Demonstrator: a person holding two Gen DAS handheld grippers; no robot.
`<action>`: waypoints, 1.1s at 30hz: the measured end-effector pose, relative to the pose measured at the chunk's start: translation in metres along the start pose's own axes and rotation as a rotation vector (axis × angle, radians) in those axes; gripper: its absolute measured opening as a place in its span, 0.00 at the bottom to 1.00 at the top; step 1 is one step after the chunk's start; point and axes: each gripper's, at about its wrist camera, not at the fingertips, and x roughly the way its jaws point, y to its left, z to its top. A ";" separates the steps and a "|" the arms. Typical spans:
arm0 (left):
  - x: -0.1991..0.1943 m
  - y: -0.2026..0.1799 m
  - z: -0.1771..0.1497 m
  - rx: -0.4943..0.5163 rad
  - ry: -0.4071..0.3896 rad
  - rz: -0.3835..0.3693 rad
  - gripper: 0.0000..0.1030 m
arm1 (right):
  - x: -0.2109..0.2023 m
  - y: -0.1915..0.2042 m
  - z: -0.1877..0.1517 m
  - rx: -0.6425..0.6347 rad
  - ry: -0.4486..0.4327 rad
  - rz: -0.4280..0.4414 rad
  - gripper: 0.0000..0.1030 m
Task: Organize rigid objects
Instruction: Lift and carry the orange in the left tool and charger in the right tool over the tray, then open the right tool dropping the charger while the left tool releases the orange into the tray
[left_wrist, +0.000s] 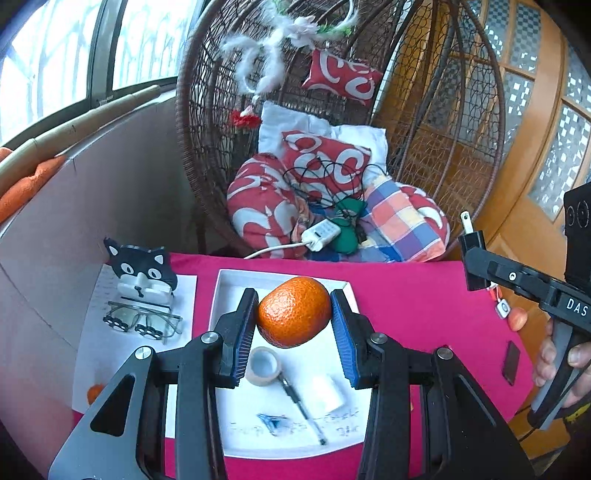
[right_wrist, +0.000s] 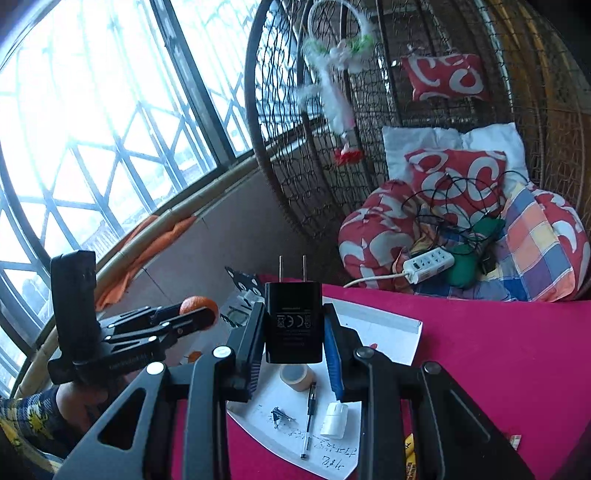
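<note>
My left gripper (left_wrist: 294, 321) is shut on an orange (left_wrist: 293, 312) and holds it above a white tray (left_wrist: 229, 280) on the pink table. In the tray lie a tape roll (left_wrist: 263, 366), a black pen (left_wrist: 303, 408), a white cylinder (left_wrist: 328, 392) and a blue-grey clip (left_wrist: 273, 421). My right gripper (right_wrist: 294, 334) is shut on a black wall charger (right_wrist: 294, 320), prongs up, held above the tray (right_wrist: 388, 328). The charger also shows at the right in the left wrist view (left_wrist: 472, 254). The orange shows at the left in the right wrist view (right_wrist: 197, 304).
A cat-shaped holder (left_wrist: 144, 273) and glasses (left_wrist: 142, 319) sit on white paper left of the tray. A small black block (left_wrist: 511, 362), a peach-like item (left_wrist: 517, 318) and a keyring tag (left_wrist: 502, 308) lie on the right. A wicker hanging chair (left_wrist: 207, 147) with cushions stands behind the table.
</note>
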 end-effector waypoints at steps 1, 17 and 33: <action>0.004 0.003 0.001 0.005 0.008 0.002 0.38 | 0.006 -0.001 0.000 0.003 0.012 -0.007 0.28; 0.105 -0.007 -0.025 0.151 0.237 0.039 0.38 | 0.105 -0.039 -0.067 0.122 0.304 -0.131 0.28; 0.149 0.014 -0.041 0.077 0.367 0.174 0.40 | 0.164 -0.034 -0.107 0.039 0.486 -0.231 0.30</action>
